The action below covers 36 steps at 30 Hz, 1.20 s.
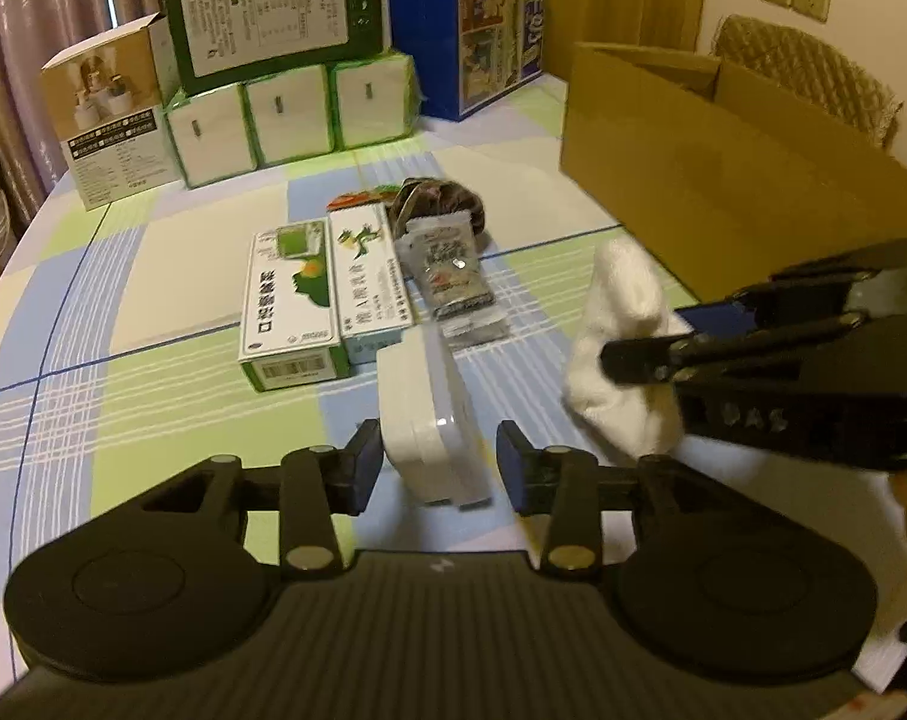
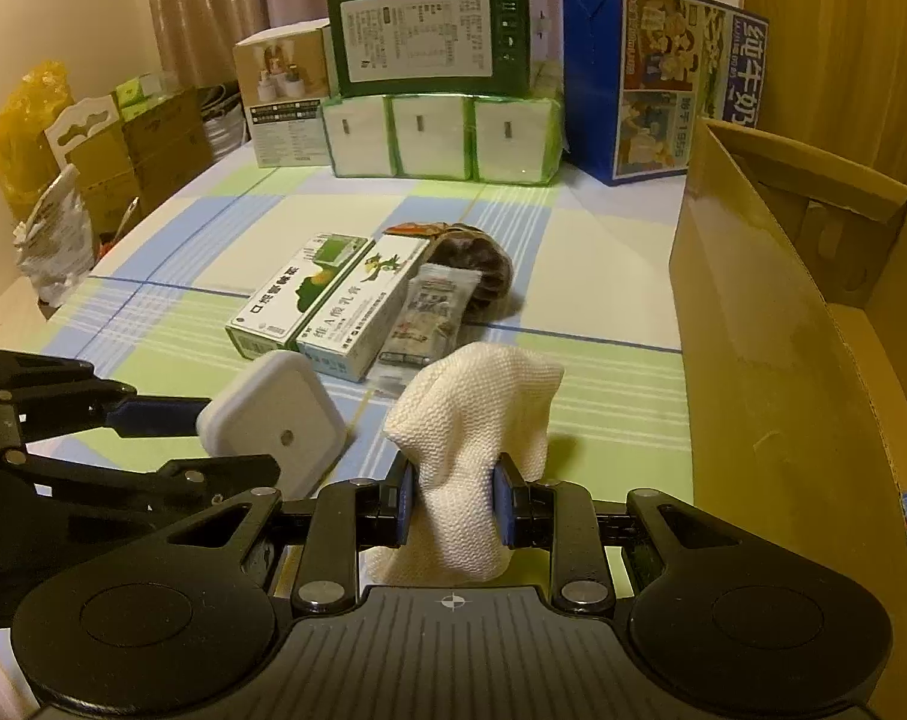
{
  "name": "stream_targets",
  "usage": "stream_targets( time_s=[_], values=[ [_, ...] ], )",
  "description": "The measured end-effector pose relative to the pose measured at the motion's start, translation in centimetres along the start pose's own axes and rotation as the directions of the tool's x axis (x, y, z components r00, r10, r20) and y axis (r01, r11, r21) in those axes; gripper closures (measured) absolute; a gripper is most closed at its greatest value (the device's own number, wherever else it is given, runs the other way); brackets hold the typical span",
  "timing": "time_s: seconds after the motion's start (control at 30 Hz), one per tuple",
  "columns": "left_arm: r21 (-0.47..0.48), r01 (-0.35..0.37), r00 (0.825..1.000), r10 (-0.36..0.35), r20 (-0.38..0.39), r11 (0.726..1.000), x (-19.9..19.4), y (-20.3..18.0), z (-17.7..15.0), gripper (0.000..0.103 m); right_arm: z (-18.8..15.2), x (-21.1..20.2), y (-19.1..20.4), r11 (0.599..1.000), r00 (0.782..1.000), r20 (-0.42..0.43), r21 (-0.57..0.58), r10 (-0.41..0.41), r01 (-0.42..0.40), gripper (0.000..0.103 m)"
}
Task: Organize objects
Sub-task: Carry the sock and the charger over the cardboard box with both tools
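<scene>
Beside open cardboard box (image 2: 771, 312), contents unseen: right hand-held gripper (image 2: 453, 501) clamps white cloth (image 2: 477, 414); left hand-held gripper (image 1: 432, 468) apart around white case (image 1: 426, 414).

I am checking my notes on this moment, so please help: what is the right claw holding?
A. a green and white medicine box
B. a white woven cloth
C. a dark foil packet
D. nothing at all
B: in the right wrist view the right claw has both pads pressed into the white woven cloth, lifted above the table, while the boxes and the packet lie farther away on the table.
</scene>
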<state>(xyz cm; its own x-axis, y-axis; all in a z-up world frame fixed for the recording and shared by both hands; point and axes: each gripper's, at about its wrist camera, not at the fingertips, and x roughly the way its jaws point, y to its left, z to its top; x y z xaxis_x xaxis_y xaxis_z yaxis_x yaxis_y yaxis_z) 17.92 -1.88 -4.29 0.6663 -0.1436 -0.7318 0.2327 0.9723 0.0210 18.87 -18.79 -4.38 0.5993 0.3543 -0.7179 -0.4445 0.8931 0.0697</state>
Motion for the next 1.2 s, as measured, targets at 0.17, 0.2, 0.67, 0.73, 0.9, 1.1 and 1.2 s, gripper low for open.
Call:
stream_targets(
  time_s=[0.17,0.2,0.67,0.73,0.9,1.1,1.2],
  values=[
    [-0.019,-0.013,1.0,0.013,-0.005,1.0,0.8,0.3,0.1,0.067,0.1,0.5,0.0,1.0,1.0,-0.008,0.003,0.0,0.0,0.079],
    [-0.028,-0.023,1.0,0.023,0.002,0.999,0.8,0.3,0.2,0.067,0.2,0.6,0.0,1.0,1.0,-0.007,0.003,0.001,-0.001,0.079],
    [-0.101,-0.004,1.0,0.004,0.006,0.995,1.6,1.0,1.0,0.076,0.4,0.8,-0.1,1.0,1.0,-0.013,0.012,0.008,-0.008,0.079],
    [-0.108,-0.011,1.0,0.012,0.014,0.994,1.2,1.2,1.0,0.076,0.5,0.8,0.0,1.0,1.0,-0.012,0.013,0.013,-0.013,0.079],
    [-0.125,-0.01,1.0,0.012,0.016,0.992,0.3,1.6,1.1,0.076,0.7,0.7,1.0,1.0,1.0,0.002,-0.001,0.027,-0.027,0.079],
    [-0.136,-0.03,0.998,0.036,0.042,0.99,-1.8,2.0,2.6,0.076,2.2,-1.0,1.2,0.999,0.999,0.046,0.029,0.019,-0.021,0.079],
    [-0.141,-0.033,0.997,0.043,0.069,0.989,-3.9,1.8,3.8,0.076,3.0,-3.3,1.5,1.0,0.997,0.076,0.013,0.007,-0.008,0.079]
  ],
)
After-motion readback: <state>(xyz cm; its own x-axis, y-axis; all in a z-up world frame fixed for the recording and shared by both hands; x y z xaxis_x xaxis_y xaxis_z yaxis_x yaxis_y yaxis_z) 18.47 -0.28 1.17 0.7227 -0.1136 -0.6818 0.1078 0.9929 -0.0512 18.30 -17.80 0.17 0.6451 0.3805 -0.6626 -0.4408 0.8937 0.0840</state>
